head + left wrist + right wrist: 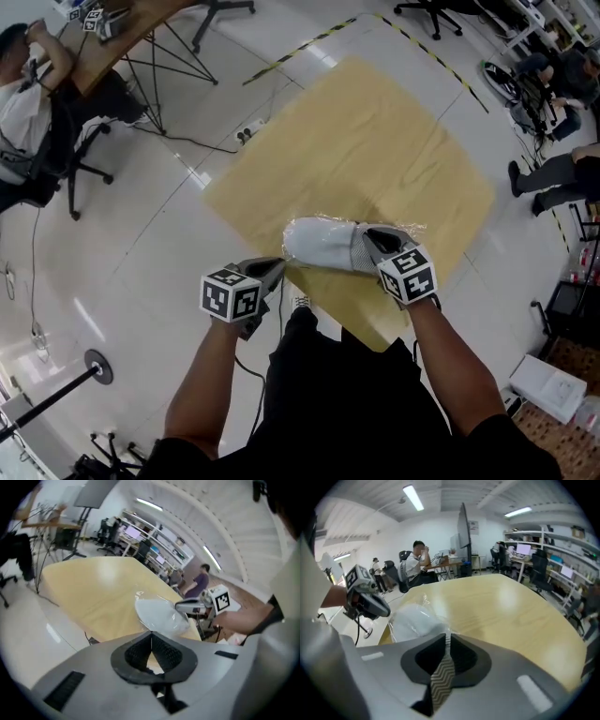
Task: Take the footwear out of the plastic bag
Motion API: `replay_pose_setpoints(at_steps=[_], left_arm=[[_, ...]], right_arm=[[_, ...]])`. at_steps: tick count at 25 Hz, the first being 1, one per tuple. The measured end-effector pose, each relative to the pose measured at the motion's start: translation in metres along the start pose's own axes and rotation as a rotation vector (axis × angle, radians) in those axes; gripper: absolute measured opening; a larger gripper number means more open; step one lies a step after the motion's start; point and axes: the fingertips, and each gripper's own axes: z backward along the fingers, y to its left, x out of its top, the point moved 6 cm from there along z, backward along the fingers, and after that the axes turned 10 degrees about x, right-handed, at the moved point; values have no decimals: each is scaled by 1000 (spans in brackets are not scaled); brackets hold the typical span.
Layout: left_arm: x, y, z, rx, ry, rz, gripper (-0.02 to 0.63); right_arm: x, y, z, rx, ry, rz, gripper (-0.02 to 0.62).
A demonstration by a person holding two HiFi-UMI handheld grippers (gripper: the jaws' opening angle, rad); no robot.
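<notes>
A white shoe (pixel 323 246) in a clear plastic bag lies near the front corner of the wooden table (pixel 375 141). My left gripper (pixel 278 266) meets the bag's left end; in the left gripper view its jaws (pixel 151 633) are closed, with the film's edge at their tips just below the shoe (pixel 157 613). At the bag's right end my right gripper (pixel 370 239) rests against the heel side. Its jaws (pixel 447 637) stand almost together, crinkled plastic at the tips, the shoe (pixel 415 620) just beyond. Each gripper sees the other across the bag.
The table's front edge lies right under both grippers. A person sits at a desk (pixel 23 84) at the far left, and a power strip with its cable (pixel 248 134) lies on the floor. Other people sit at the right (pixel 562 178). A white box (pixel 548 386) lies low right.
</notes>
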Motion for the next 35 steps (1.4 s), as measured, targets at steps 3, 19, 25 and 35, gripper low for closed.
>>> replay_pose_setpoints(at_steps=[3,19,25,35], left_arm=[[-9,11,0,15,-60,185,13],[73,-44,-41,200,-9,-816,157],[72,-47,-75,186,111,-897,156],[99,-35,-60,99,-13,-339,141]], right_arm=[[-6,-2,5,-30,-30,-70,12],[-22,48,-1,6,168,378,140],[-28,35,11,-7,144,299,202],[-17,-9,49,-46,-120,-124,202]])
